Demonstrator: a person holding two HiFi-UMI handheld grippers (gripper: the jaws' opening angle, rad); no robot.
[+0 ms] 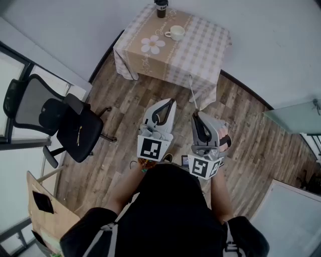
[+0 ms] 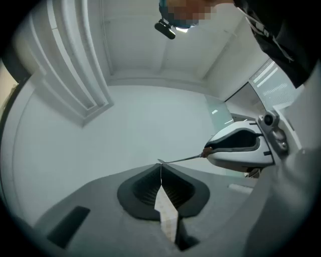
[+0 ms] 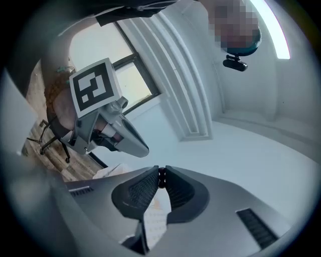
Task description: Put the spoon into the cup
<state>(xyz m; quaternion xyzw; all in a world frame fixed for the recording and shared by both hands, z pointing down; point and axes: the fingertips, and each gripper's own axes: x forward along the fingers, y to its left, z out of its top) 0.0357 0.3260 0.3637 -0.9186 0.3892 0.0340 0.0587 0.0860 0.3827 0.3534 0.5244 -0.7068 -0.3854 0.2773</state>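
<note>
**Spoon Clamped, Cup Well Apart on the Table**

At 9 o'clock in the head view stood an office chair [image 1: 60, 118]. The left gripper [image 1: 172, 101] had its jaws pressed together on nothing. At 12 o'clock the cup [image 1: 175, 32] sat on the checked table [image 1: 200, 47], near a dark bottle [image 1: 161, 7] whose label was too small to read. The right gripper [image 1: 196, 114] clamped the spoon [image 1: 192, 93], well apart from the cup. Only the left gripper view showed the spoon's thin handle side-on.

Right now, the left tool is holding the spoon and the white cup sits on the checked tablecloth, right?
No: the right tool holds the spoon, as the left gripper view shows. The white cup does sit on the checked tablecloth.
</note>
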